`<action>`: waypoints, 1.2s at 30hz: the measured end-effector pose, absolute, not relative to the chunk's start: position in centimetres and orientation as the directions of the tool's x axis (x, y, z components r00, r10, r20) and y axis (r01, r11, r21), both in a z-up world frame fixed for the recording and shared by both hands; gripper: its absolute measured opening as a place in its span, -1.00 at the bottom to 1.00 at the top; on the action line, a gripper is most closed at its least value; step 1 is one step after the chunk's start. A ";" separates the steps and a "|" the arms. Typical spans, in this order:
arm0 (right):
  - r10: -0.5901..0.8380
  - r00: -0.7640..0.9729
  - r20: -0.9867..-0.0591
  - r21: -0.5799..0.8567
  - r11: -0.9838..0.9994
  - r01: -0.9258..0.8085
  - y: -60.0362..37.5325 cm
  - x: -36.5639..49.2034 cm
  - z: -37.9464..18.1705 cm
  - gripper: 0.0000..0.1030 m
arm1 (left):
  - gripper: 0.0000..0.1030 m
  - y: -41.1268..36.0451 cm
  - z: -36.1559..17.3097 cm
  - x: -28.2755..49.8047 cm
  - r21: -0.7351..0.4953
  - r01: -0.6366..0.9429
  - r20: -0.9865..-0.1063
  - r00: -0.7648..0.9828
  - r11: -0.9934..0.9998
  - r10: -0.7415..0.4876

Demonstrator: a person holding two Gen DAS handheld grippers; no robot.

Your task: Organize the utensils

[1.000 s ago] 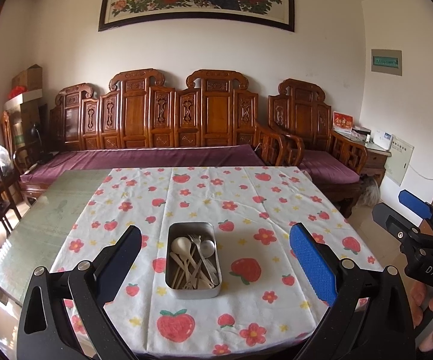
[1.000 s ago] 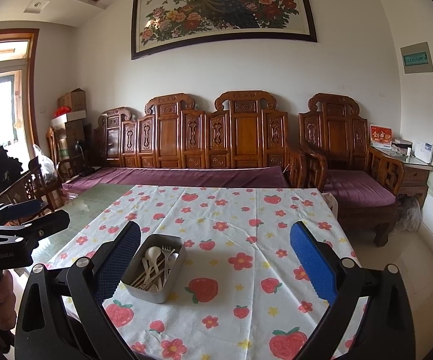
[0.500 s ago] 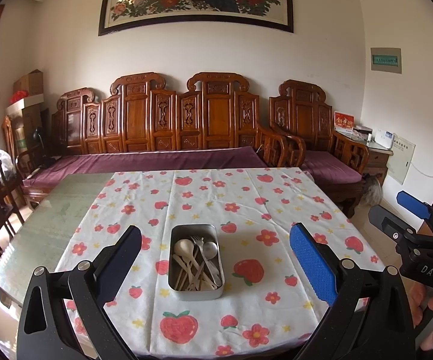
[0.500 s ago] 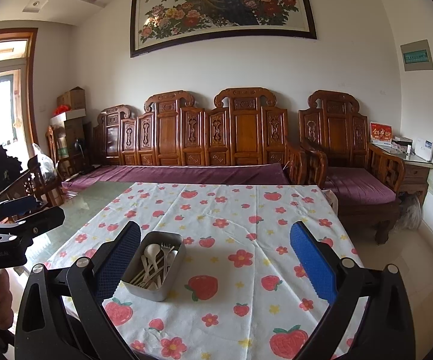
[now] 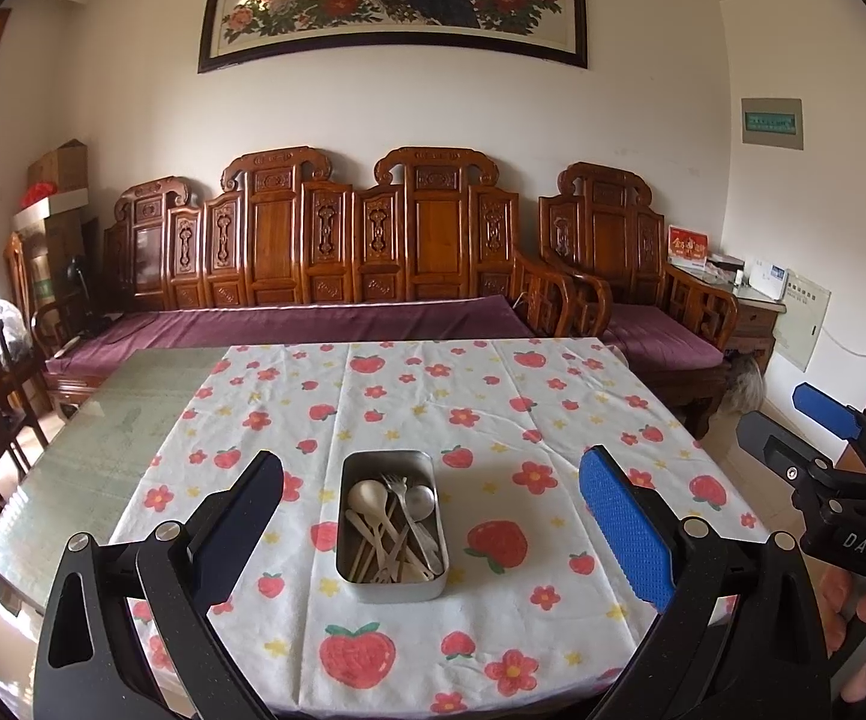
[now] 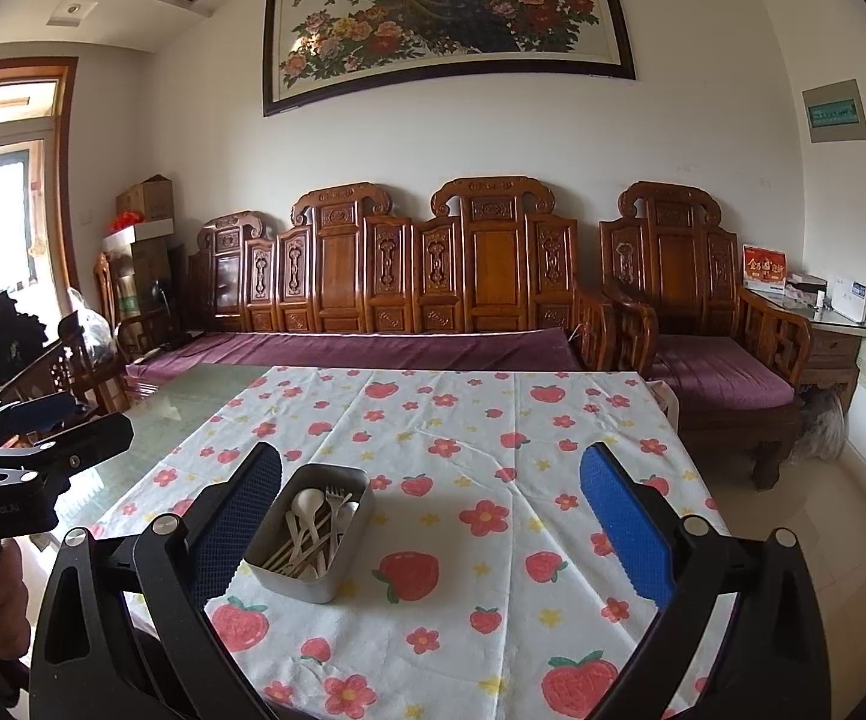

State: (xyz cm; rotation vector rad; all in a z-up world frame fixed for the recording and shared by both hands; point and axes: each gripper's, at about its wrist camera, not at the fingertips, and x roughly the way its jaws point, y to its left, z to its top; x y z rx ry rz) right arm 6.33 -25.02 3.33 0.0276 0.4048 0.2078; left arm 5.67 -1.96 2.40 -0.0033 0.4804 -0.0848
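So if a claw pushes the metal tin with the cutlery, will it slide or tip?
The metal tin looks low and flat-bottomed, so it will likely slide, not tip. The tablecloth lies loose and may wrinkle ahead of it. The loose cutlery would probably shift and rattle.

Place: a home, the living or sitting room.
Seating: a long carved wooden bench (image 5: 336, 252) with a purple cushion (image 5: 288, 324) stands against the back wall, a matching armchair (image 6: 691, 312) beside it.
Wall: a large framed painting (image 6: 451, 18) of a peacock and flowers hangs above the bench.
Table: a table (image 5: 102, 426) partly covered by a cloth (image 5: 493, 408) printed with strawberries and flowers.
Corner: cardboard boxes (image 6: 144, 222) stacked at the left.
Side: a small cabinet (image 6: 829, 342) with household items on top.
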 end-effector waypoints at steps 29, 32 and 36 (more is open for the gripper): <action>0.208 0.899 -0.385 0.070 0.978 -0.196 -25.0 6.2 3.3 0.95 | 0.85 -2.2 2.7 5.6 -0.019 0.080 -0.454 0.887 0.997 -0.080; 0.208 0.899 -0.386 0.071 0.978 -0.196 -25.0 6.2 3.3 0.95 | 0.85 -2.3 2.7 5.7 -0.018 0.080 -0.454 0.887 0.997 -0.079; 0.209 0.899 -0.386 0.070 0.978 -0.197 -25.0 6.2 3.2 0.95 | 0.85 -2.2 2.7 5.6 -0.018 0.079 -0.454 0.888 0.997 -0.078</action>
